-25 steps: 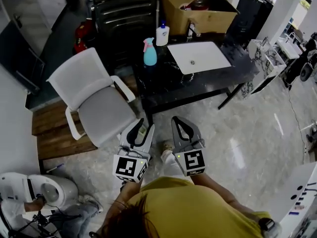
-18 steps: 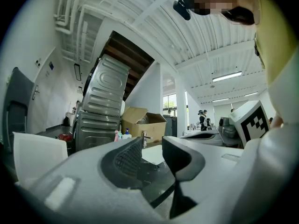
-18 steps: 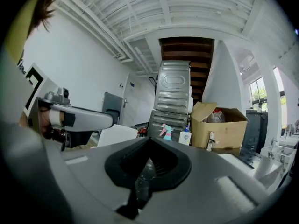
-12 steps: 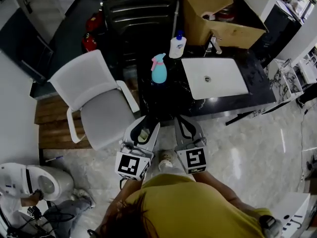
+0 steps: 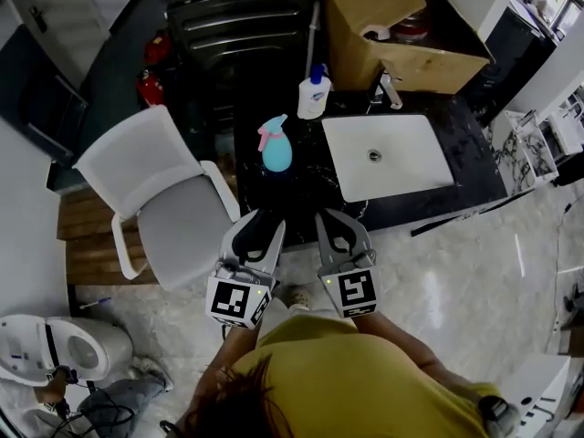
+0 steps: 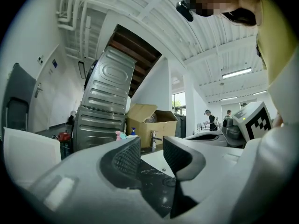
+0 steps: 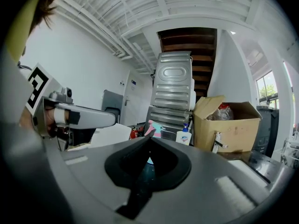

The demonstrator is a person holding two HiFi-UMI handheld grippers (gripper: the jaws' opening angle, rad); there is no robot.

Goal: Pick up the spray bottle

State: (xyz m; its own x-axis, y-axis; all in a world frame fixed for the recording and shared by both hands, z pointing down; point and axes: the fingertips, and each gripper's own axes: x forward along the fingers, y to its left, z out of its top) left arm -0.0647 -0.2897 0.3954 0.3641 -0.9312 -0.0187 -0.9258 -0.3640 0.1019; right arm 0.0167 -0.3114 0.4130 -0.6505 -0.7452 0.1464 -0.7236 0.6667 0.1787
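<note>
The teal, pink-triggered plastic spray bottle (image 5: 276, 150) is standing far on the dark surface (image 5: 297, 190). The left hand-held gripper (image 5: 261, 226) is gaping empty. The right hand-held gripper (image 5: 334, 219), pressing together, is risking toppling the bottle if leading.

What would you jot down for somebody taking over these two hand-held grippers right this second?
Left hand-held gripper: jaws apart, nothing between them.
Right hand-held gripper: jaws closed tip to tip, empty.
Teal plastic spray bottle with a pink trigger head: upright on the dark counter, left of the white rectangular sink, nearer than the white pump bottle.
Done: both grippers are at the counter's near edge; the bottle is untouched.
Left: reach in, close on the bottle and lift; the left gripper looks readier, being open.
</note>
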